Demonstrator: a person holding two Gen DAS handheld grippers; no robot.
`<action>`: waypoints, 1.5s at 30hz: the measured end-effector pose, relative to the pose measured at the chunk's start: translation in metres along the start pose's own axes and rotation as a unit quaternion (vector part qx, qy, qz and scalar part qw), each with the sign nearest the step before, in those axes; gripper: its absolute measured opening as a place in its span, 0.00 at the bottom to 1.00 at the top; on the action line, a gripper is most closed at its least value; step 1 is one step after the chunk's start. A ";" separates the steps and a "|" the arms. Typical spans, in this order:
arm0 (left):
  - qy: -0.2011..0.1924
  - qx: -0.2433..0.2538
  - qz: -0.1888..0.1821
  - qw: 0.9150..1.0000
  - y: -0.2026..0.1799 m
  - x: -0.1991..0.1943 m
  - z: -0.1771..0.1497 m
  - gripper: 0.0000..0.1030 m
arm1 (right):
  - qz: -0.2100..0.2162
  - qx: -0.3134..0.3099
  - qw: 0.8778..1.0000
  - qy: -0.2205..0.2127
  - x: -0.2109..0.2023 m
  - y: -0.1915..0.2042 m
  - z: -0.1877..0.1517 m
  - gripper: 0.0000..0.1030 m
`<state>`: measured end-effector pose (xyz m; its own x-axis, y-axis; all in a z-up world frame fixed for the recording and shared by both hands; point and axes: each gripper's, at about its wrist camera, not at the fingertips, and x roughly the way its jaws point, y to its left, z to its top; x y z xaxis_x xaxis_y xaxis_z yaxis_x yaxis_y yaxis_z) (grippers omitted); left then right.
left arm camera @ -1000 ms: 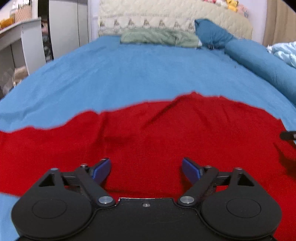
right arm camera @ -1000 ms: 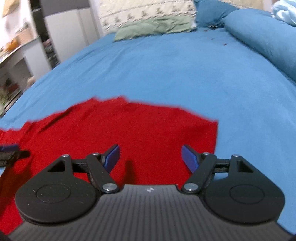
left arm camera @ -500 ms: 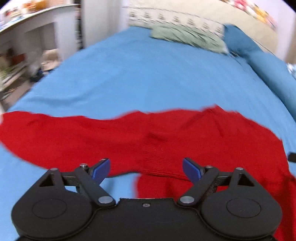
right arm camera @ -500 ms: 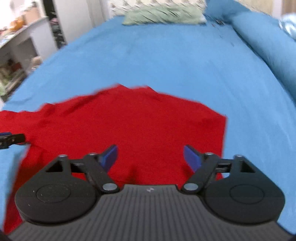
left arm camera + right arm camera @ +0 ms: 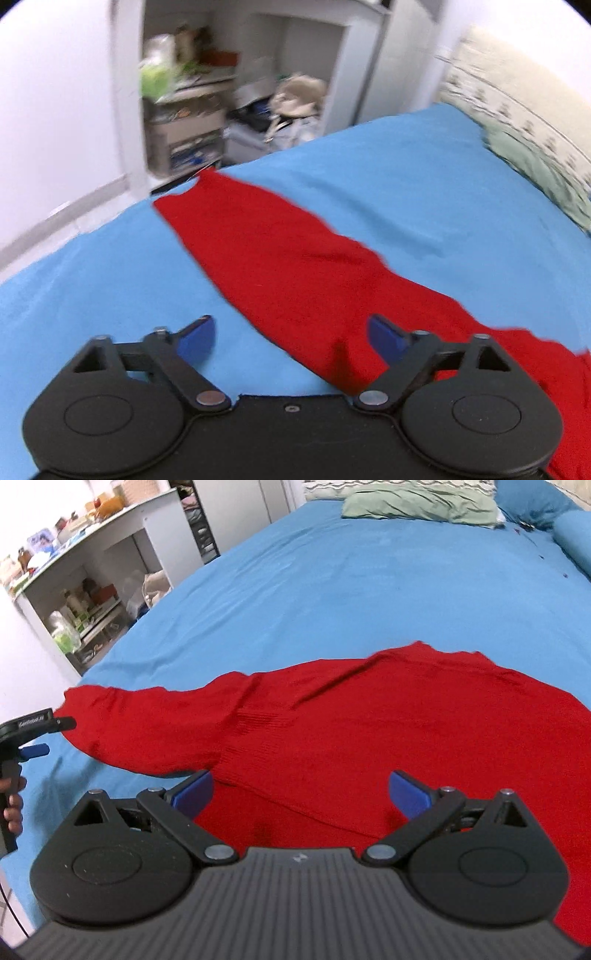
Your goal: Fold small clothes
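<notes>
L gripper (image 5: 290, 338): fingers wide apart, holding nothing. Blue pads hover just above the bed, one pad over bare sheet, the other over the near part of the sleeve (image 5: 291, 258).

R gripper (image 5: 300, 792): fingers also wide apart, empty, poised over the body of the red knitted sweater (image 5: 406, 738) near the sleeve/body seam.

Key relation: the sleeve runs away from the L fingers, long axis diagonal, forward and to the left, with the cuff at the far end near the bed's edge. In the R wrist view the same sleeve stretches out to the left, cuff end just beside the L gripper. So L is the nearer one for the sleeve; R is nearer the body.

Sweater lies flat on the blue bed sheet (image 5: 351, 583). Judgement: next step is prob. a sleeve fold inward across the body, w/ L taking the cuff.
</notes>
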<state>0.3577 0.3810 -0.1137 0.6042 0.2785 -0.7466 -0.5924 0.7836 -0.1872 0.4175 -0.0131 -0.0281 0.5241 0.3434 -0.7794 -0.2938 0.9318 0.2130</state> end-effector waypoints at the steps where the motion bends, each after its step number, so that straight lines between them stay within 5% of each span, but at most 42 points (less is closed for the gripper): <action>1: 0.006 -0.017 0.002 1.000 0.008 0.011 0.003 0.76 | 0.002 -0.002 1.000 -0.002 0.006 0.003 -0.001 1.00; 3: 0.009 -0.044 0.006 0.999 0.022 0.024 0.007 0.68 | 0.003 -0.004 1.000 -0.005 0.019 0.011 -0.006 1.00; 11: -0.036 -0.045 0.031 0.998 0.012 0.046 0.026 0.67 | 0.000 0.002 1.000 -0.012 0.038 0.018 -0.013 1.00; 15: -0.036 -0.050 0.043 0.997 0.006 0.048 0.031 0.20 | -0.009 0.003 1.000 -0.013 0.040 0.016 -0.016 1.00; 17: -0.036 -0.057 0.037 0.997 0.008 0.048 0.033 0.07 | -0.013 0.007 1.000 -0.014 0.040 0.014 -0.017 1.00; 23: -0.058 -0.030 0.019 0.998 -0.013 0.027 0.041 0.05 | -0.019 0.028 0.999 -0.026 0.030 -0.002 -0.015 1.00; 28: -0.087 0.027 -0.061 0.994 -0.078 -0.016 0.038 0.05 | -0.018 0.061 0.997 -0.042 0.010 -0.028 -0.009 1.00; 34: -0.071 0.128 -0.209 0.967 -0.209 -0.062 -0.016 0.05 | -0.036 0.103 0.991 -0.080 -0.029 -0.082 0.000 1.00; 38: 0.002 0.164 -0.299 0.940 -0.290 -0.067 -0.086 0.05 | -0.062 0.117 0.987 -0.095 -0.051 -0.127 -0.004 1.00; 40: 0.040 0.194 -0.307 0.931 -0.321 -0.060 -0.125 0.05 | -0.077 0.123 0.985 -0.092 -0.058 -0.149 -0.010 1.00; 45: 0.093 0.237 -0.269 0.929 -0.351 -0.032 -0.186 0.06 | -0.085 0.137 0.985 -0.054 -0.061 -0.187 -0.030 1.00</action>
<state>0.4467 -0.0063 -0.1428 0.6162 -0.2900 -0.7322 0.0966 0.9505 -0.2953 0.4164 -0.2125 -0.0378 0.6337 0.1760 -0.7533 0.0243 0.9688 0.2468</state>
